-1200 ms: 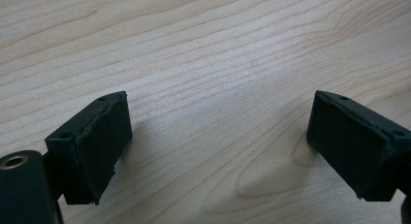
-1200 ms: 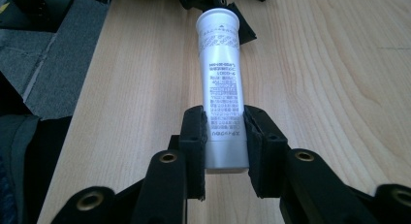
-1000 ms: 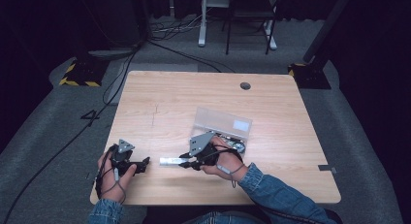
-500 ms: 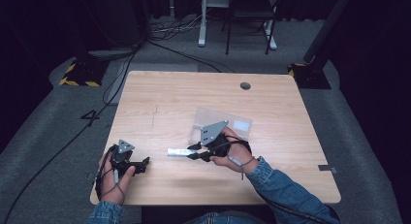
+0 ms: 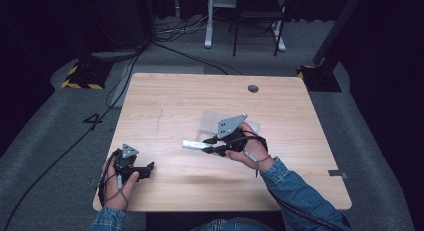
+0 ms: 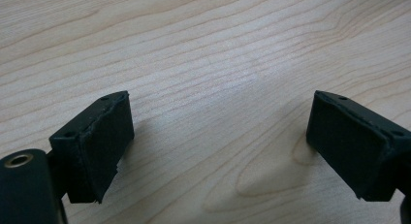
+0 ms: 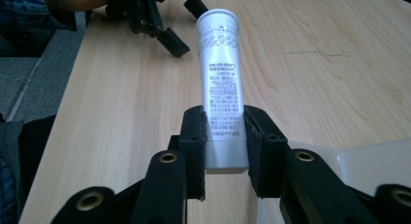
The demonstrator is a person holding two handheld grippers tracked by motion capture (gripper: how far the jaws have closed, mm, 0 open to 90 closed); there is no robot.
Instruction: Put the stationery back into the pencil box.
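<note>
From above, your right gripper [image 5: 212, 145] sits near the middle of the table [image 5: 300, 121], clamped on a silvery tube [image 5: 194, 145] that juts out past its jaws toward your left side. Just behind that gripper lies a clear plastic bag [image 5: 212, 122], flat on the wood and partly hidden under the gripper's grey plate. Your left gripper [image 5: 147, 169] is well apart from the tube, near the table's front left edge, held in your left hand [image 5: 117, 181] with its jaws pointing toward the right gripper. Your right hand [image 5: 245, 148] wraps the other gripper's handle, with a denim sleeve [image 5: 300, 196] trailing back from it.

In the left gripper view, your left gripper [image 6: 220, 141] stands wide apart with bare wood grain between the two black pads; nothing is in its grip.

In the right gripper view, your right gripper [image 7: 224, 146] is squeezed onto the tube [image 7: 220, 64] near its flat crimped end, one pad pressed against each side. The tube runs straight ahead from the jaws, its round cap end farthest off, printed text running along its length. Beyond the cap, the left gripper [image 7: 167, 37] shows near the table's edge. The edge of the plastic bag [image 7: 368, 156] lies just to the right of the jaws.
</note>
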